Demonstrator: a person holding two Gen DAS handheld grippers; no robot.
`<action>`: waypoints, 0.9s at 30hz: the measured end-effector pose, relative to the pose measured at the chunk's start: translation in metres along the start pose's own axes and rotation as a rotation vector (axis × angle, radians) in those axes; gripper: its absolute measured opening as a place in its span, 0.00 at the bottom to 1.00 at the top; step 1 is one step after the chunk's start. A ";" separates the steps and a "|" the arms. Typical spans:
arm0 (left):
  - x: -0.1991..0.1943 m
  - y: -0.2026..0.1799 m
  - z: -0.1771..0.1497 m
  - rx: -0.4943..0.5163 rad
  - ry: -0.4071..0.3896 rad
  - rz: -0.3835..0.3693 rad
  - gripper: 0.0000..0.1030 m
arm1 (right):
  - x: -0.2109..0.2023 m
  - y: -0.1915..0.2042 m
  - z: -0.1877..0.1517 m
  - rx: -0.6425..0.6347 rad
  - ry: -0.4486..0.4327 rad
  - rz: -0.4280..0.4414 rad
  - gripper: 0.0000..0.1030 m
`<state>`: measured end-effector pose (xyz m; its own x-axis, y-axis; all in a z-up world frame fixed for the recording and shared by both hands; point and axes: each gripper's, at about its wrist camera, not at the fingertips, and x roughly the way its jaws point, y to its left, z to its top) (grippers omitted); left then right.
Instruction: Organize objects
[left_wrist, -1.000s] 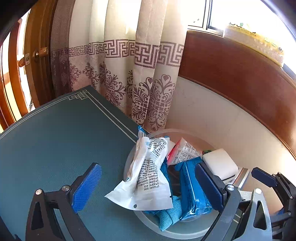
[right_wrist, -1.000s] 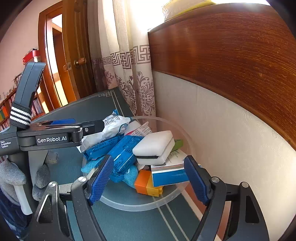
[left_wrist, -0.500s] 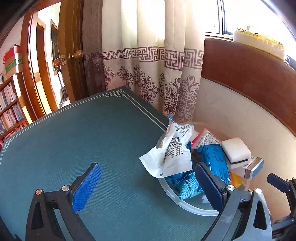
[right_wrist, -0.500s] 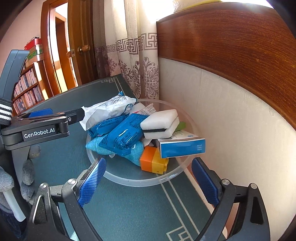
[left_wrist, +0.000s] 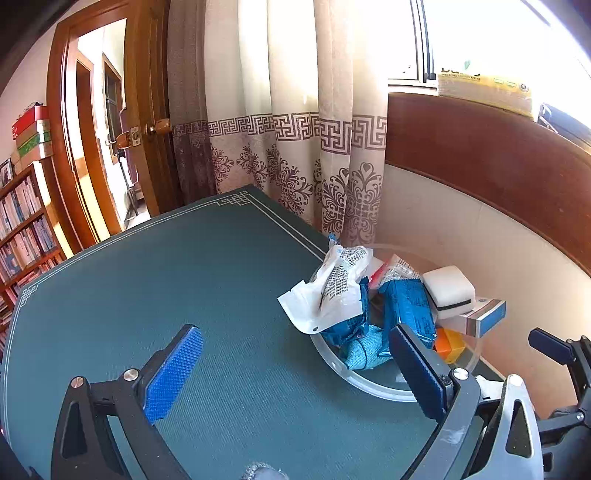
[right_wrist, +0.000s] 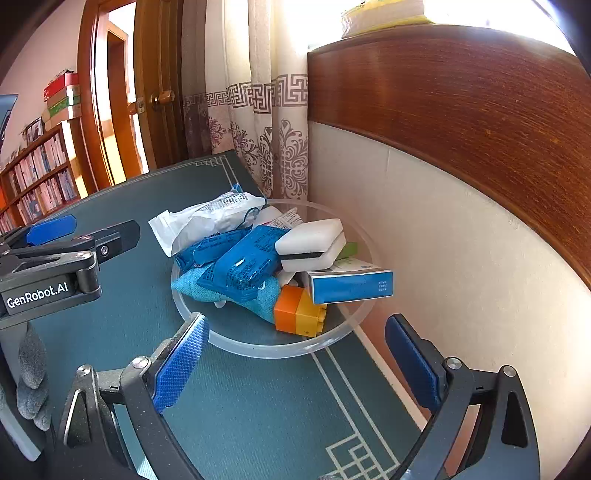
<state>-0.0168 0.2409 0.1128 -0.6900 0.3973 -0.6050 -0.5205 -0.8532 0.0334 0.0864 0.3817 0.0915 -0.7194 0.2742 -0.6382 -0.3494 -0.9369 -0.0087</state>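
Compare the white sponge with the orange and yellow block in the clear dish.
The white sponge sits on top of the pile; the orange and yellow block lies low on the floor of the clear dish, at the near side. The sponge is white with a dark band through its middle; the block is half orange, half yellow. The sponge has rounded edges; the block has sharp ones. Both lie inside the dish.

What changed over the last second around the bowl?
Both tools backed away from the bowl: the left tool pulled back toward the bare table, and the right tool has just been opening its jaws, nothing between them. The white pouch, sponge and blue box stayed put.
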 end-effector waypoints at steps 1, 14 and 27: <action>-0.001 -0.001 -0.001 0.002 0.002 -0.006 1.00 | -0.001 0.000 0.000 -0.002 0.000 -0.002 0.94; -0.007 -0.012 -0.009 0.054 0.022 -0.010 1.00 | -0.005 0.003 -0.003 -0.033 0.001 -0.050 0.94; -0.008 -0.023 -0.016 0.103 0.035 -0.036 1.00 | 0.005 0.003 -0.004 -0.015 0.035 -0.079 0.94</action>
<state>0.0085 0.2525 0.1043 -0.6528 0.4133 -0.6349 -0.5946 -0.7988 0.0914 0.0846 0.3793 0.0848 -0.6684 0.3402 -0.6614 -0.3952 -0.9158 -0.0717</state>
